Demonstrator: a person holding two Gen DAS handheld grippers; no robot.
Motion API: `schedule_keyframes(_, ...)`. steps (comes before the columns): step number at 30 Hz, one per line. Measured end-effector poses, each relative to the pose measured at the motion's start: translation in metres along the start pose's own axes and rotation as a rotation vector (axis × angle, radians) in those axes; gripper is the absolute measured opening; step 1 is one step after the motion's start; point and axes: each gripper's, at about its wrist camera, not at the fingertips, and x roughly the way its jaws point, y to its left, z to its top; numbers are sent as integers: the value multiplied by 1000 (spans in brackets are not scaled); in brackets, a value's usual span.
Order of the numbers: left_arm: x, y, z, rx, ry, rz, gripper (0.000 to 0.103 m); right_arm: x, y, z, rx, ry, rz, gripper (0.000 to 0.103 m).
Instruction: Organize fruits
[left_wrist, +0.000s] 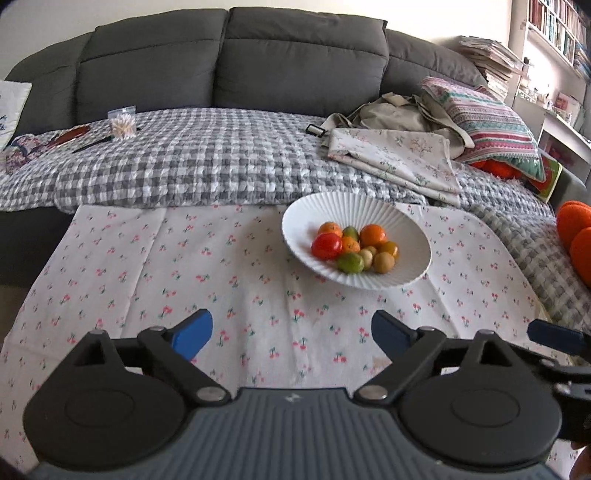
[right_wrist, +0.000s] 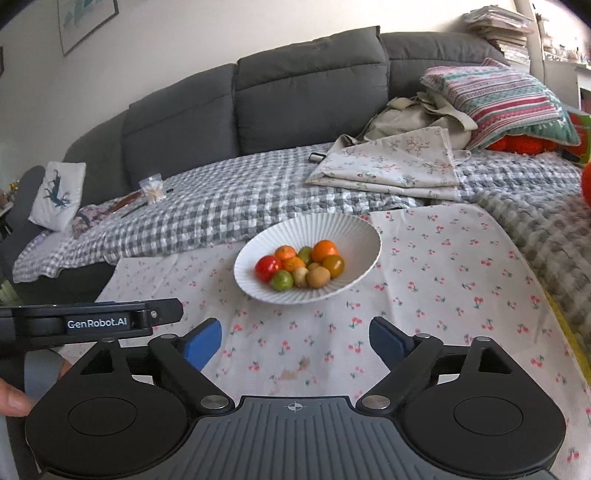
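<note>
Both grippers idle, nothing in hand: left gripper (left_wrist: 291, 334) and right gripper (right_wrist: 295, 341) hover low over the near edge of the cherry-print cloth (left_wrist: 155, 273), blue fingers spread wide on each, empty

Fruit: all of it sits piled in the white ribbed bowl (left_wrist: 328, 210) toward the far edge of the cloth, right of centre from the left wrist. Red tomato (left_wrist: 326, 245) on the left of the pile, oranges (left_wrist: 373, 235) behind, green lime (left_wrist: 350, 262) and a tan round fruit (left_wrist: 384, 262) at the front, touching each other

Step, as I read it: either pre-grasp or finished. No fruit loose on the cloth, so can't tell whether they're meant to come out and be sorted or whether the job ends here (task line doesn't say)

If picking: next move calls for going forward and down over the bowl rim, taking a front piece first. The lime or the tan one has the clearest approach; the tomato is packed against its neighbours

Around: checked blanket (left_wrist: 207, 162) just behind the cloth, folded floral fabric (left_wrist: 402, 162) and striped cushion (left_wrist: 491, 122) at the far right, grey sofa (left_wrist: 229, 62) behind. Nothing lies between the grippers and the bowl. The grippers are side by side, so watch for them clashing
</note>
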Motion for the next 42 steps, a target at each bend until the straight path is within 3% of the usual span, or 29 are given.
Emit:
schedule_keyframes(2, -5, 2, -4, -13, 2, -2, 96, -7, 4, -5, -6, -7, -7, 97)
schedule_keyframes(8, -15, -1, -13, 13, -14, 23, 102, -17, 8, -16, -16, -6, -63, 102)
schedule_keyframes(25, -11, -1, -13, 10, 2, 43, 102, -7, 3, -19, 3, 30, -143, 103)
schedule_keyframes(42, -9, -6, -15, 39, 10, 30, 102, -7, 3, -20, 1, 32, -142, 103)
